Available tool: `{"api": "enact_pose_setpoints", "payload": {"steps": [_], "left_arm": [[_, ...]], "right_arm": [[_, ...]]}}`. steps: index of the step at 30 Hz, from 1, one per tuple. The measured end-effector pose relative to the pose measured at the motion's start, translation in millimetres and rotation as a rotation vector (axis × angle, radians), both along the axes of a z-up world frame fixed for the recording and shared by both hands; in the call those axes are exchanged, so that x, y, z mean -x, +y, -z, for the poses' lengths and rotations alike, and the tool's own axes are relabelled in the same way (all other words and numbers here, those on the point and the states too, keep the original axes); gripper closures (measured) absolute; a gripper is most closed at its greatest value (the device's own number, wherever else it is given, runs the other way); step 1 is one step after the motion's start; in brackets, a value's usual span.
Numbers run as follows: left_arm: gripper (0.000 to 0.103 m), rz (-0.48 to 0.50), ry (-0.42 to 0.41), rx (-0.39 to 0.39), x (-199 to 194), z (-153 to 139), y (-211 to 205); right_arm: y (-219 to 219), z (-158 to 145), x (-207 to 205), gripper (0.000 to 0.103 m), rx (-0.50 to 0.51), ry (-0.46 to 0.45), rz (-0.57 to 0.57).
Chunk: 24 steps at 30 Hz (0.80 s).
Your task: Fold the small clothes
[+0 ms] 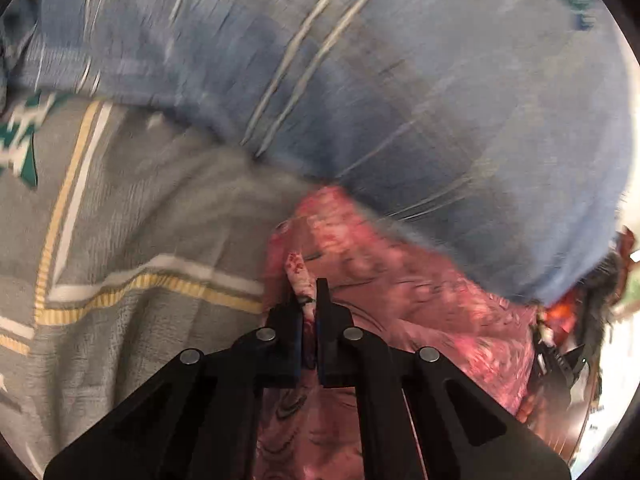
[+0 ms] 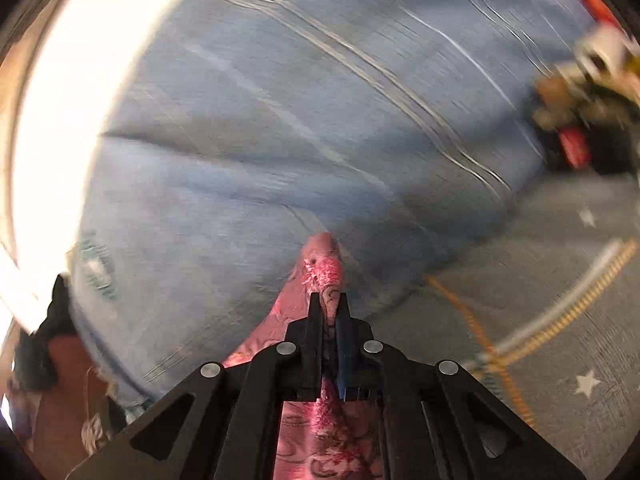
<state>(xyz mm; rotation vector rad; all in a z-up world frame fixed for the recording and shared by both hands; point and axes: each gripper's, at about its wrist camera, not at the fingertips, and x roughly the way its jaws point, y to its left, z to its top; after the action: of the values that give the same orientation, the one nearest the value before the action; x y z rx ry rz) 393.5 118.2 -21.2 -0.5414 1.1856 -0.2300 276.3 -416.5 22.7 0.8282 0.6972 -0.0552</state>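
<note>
1. We've got the pink floral garment (image 1: 400, 280) lying on the bed, partly tucked under the edge of a blue plaid blanket (image 1: 400, 100), with the grey bedspread (image 1: 140, 220) (yellow and white stripes) just beside it.
2. Our left gripper (image 1: 310, 300) is pressed together on a thin ridge of the pink cloth, with a little tongue of fabric poking out past the tips.
3. Our right gripper (image 2: 330, 308) is doing the same thing: jaws closed on a bunched fold of the same garment (image 2: 320, 268), right up against the blue blanket (image 2: 280, 120).
4. Handling-wise, this looks like thin, floppy fabric. Super light, zero stiffness, so it'll sag and drape wherever we're not holding it. Probably a bit slick too, so a shallow pinch could slip out.
5. Best bet, we reckon, is taking hold at corners or along a hem, well apart, so the cloth hangs flat between both grips instead of bunching.
6. Both views are pretty blurry, so we can't tell which part of the garment each pinch is actually on.
</note>
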Motion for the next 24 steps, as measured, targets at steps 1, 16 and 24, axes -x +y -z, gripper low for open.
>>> {"api": "enact_pose_setpoints", "payload": {"steps": [1,16,24], "left_arm": [[0.1,-0.011,0.0,0.022,1,0,4],[0.081,0.178,-0.154,-0.165,99,-33,-27],[0.046,0.096,-0.163,0.066,169,-56,38]], "right_arm": [[0,15,-5,0.098,-0.01,0.084,-0.004],[80,0,83,0.071,0.187,0.001,-0.21],[42,-19,187,0.054,-0.075,-0.086,-0.09]]}}
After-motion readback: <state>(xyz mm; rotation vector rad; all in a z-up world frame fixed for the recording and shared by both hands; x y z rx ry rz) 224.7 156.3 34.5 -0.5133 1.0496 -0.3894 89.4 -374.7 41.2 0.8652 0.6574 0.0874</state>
